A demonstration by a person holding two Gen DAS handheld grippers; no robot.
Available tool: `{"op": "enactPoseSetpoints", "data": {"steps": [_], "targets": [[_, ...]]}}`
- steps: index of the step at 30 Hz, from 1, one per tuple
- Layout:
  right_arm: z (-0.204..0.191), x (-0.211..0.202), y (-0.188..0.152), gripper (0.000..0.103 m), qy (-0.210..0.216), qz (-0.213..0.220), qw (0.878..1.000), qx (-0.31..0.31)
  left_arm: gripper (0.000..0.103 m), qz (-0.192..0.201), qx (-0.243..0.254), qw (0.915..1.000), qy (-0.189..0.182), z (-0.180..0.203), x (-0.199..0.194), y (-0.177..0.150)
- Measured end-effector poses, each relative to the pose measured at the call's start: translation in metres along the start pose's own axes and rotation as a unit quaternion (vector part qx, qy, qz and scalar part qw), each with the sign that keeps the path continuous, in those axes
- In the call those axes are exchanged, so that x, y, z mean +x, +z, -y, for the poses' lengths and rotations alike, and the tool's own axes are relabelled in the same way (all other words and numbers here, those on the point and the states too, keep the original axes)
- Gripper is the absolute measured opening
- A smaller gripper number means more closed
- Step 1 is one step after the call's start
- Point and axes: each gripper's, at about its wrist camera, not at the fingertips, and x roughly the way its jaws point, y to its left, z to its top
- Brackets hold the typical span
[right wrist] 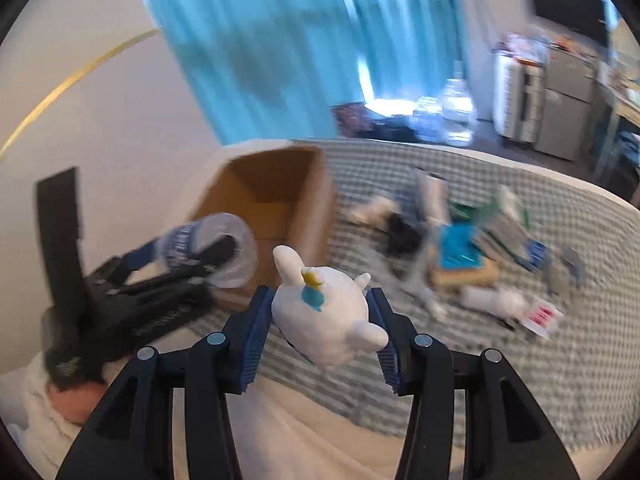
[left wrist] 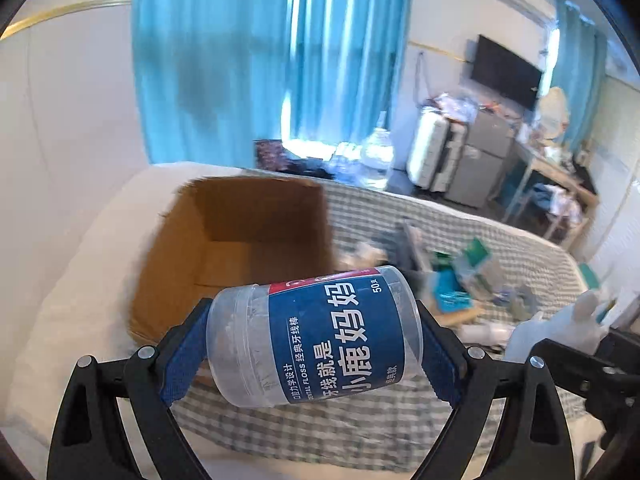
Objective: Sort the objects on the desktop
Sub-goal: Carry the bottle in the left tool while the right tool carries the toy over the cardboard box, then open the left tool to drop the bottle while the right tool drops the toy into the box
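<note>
Holding a clear plastic floss tub with a blue label (left wrist: 316,336) sideways, your left gripper (left wrist: 314,340) squeezed it just in front of the open brown cardboard box (left wrist: 240,248). Your right gripper (right wrist: 320,320) squeezed a white toy animal (right wrist: 324,312) near that box.

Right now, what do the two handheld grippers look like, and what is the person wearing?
Both the left gripper and right gripper have black frames with silver rivets and blue ribbed pads. No cables visible. A fuzzy cream sleeve shows behind the left gripper.
</note>
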Motion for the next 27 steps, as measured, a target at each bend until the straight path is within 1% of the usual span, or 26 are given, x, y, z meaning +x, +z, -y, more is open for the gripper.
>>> {"op": "enactPoseSetpoints", "data": {"steps": [2,4,6,9,14,17,18,20,21,23,27], "targets": [[-0.017,0.020,0.013,0.048,0.020,-0.007,1.000,-0.006,0.094,0.000,-0.002,0.9999,0.015,-0.016,0.008,0.005],[-0.031,0.045,0.024,0.048,0.046,-0.021,0.999,-0.001,0.094,-0.010,-0.012,0.9997,0.021,-0.037,0.021,0.006],[-0.040,0.072,0.035,0.048,0.061,-0.041,0.997,0.010,0.094,-0.027,-0.017,0.9990,0.031,-0.057,0.041,0.006],[-0.049,0.102,0.044,0.048,0.058,-0.059,0.997,0.010,0.094,-0.042,-0.029,0.9980,0.038,-0.078,0.061,0.004],[-0.052,0.145,0.055,0.048,0.060,-0.088,0.994,0.036,0.094,-0.062,-0.028,0.9969,0.039,-0.092,0.082,-0.001],[-0.049,0.155,0.061,0.049,0.068,-0.094,0.992,0.054,0.094,-0.068,-0.023,0.9969,0.033,-0.094,0.089,-0.001],[-0.048,0.158,0.064,0.056,0.072,-0.092,0.991,0.063,0.094,-0.070,-0.022,0.9968,0.033,-0.095,0.091,-0.001],[-0.046,0.160,0.069,0.060,0.073,-0.087,0.991,0.076,0.095,-0.074,-0.019,0.9964,0.037,-0.093,0.092,-0.002],[-0.046,0.158,0.071,0.060,0.072,-0.081,0.991,0.077,0.096,-0.070,-0.016,0.9968,0.036,-0.091,0.090,-0.003],[-0.048,0.153,0.074,0.060,0.063,-0.072,0.993,0.069,0.101,-0.061,-0.010,0.9977,0.028,-0.087,0.084,-0.003],[-0.042,0.135,0.075,0.060,0.051,-0.054,0.995,0.066,0.103,-0.049,-0.009,0.9987,0.011,-0.082,0.069,-0.002]]}}
